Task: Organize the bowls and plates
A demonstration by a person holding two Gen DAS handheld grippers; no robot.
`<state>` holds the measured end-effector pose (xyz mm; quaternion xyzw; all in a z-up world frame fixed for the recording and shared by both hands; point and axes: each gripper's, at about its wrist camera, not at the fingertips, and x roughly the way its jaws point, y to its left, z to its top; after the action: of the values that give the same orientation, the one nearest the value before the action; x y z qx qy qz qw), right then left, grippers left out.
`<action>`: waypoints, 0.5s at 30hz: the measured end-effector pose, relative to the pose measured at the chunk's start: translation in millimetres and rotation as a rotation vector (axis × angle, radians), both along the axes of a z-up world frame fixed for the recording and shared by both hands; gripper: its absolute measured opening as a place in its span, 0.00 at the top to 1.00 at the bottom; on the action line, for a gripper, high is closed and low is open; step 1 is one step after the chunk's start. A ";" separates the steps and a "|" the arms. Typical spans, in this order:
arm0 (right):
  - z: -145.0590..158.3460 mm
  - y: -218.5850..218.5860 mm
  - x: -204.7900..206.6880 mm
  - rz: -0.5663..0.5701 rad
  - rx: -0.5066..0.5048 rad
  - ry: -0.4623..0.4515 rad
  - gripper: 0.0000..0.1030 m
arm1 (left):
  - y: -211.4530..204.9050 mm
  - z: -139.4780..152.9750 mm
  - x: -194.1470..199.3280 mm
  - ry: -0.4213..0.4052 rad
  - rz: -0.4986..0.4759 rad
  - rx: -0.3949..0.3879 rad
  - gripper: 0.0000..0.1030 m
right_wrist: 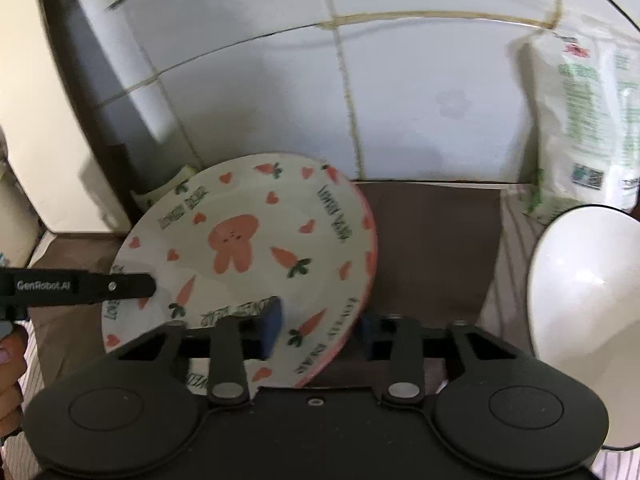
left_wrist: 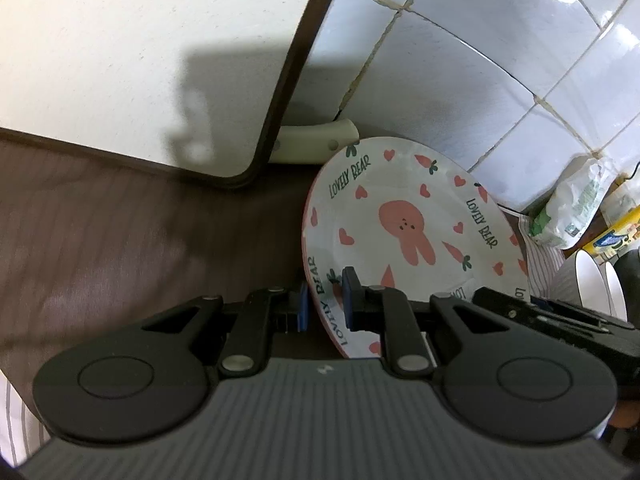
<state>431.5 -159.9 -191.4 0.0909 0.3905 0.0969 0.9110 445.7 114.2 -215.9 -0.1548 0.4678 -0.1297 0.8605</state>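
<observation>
Between blue pads (left_wrist: 349, 296), glossy round plate (left_wrist: 404, 232)

I see a brown counter (right_wrist: 432, 236) running up to the tiled wall. A striped cloth (right_wrist: 506, 248) covers its right part, where a white bowl (right_wrist: 580, 312) sits near me and a white-and-green bag (right_wrist: 580, 120) stands at the far right against the tiles.
</observation>
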 end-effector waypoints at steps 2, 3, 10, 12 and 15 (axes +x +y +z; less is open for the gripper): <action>-0.2 2.6 -1.5 -0.006 -0.014 -0.008 0.69 | -3.1 1.2 -0.4 0.000 0.008 0.014 0.85; 0.6 5.0 -1.9 -0.010 -0.029 -0.009 0.69 | -7.8 2.7 -1.0 -0.005 0.006 0.042 0.84; 17.9 -3.5 -14.8 -0.048 0.010 -0.055 0.78 | -14.4 13.6 -8.2 -0.005 0.010 0.061 0.81; 22.5 -7.7 -18.7 -0.050 0.033 -0.048 0.78 | -14.5 19.2 -13.5 -0.013 0.001 0.059 0.81; 28.8 -14.5 -29.3 -0.059 0.063 -0.055 0.78 | -18.0 28.0 -23.6 -0.019 -0.015 0.071 0.81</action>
<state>402.2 -174.4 -162.6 0.1284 0.3594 0.0845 0.9204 422.0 96.2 -187.9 -0.1193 0.4648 -0.1210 0.8689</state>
